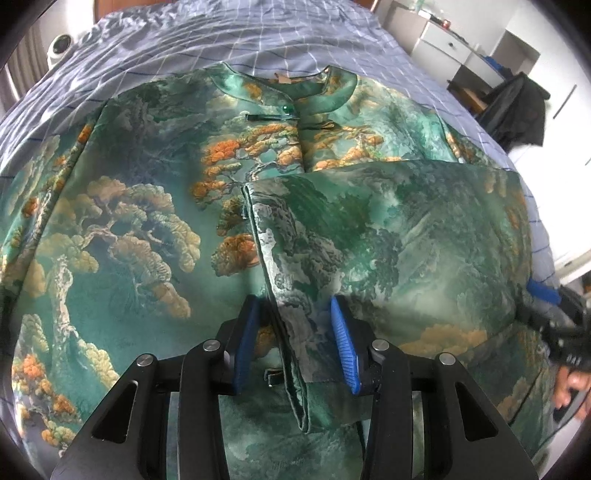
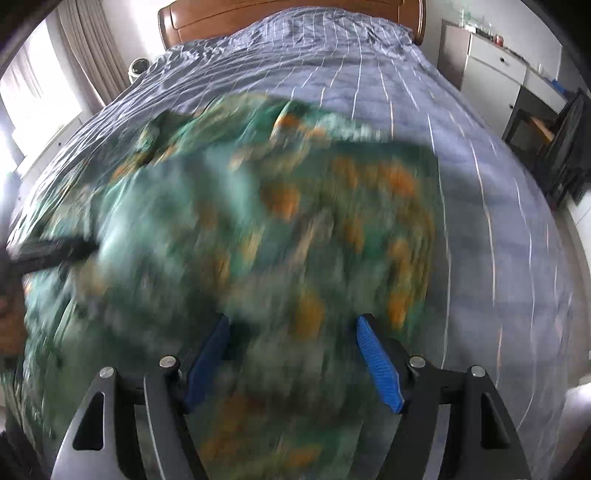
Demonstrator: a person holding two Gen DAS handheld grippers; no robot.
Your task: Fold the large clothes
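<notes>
A large green silk garment [image 1: 147,221] printed with orange pine trees lies flat on the bed, collar [image 1: 317,92] at the far side. Its right part is folded over the middle as a panel [image 1: 388,240]. My left gripper [image 1: 295,301] hangs low over the panel's left edge, which runs between its blue pads. The jaws stand apart and do not press the cloth. In the blurred right wrist view the right gripper [image 2: 291,319] is open above the garment [image 2: 258,221], with nothing pinched. It also shows at the right edge of the left wrist view as the right gripper [image 1: 543,291].
The bed has a blue grid-lined cover [image 2: 480,184] and a wooden headboard [image 2: 295,14]. White cabinets [image 1: 443,40] and a dark garment on a chair [image 1: 517,107] stand to the right. Curtains [image 2: 85,44] hang at the left. A person's hand [image 1: 569,387] holds the right gripper.
</notes>
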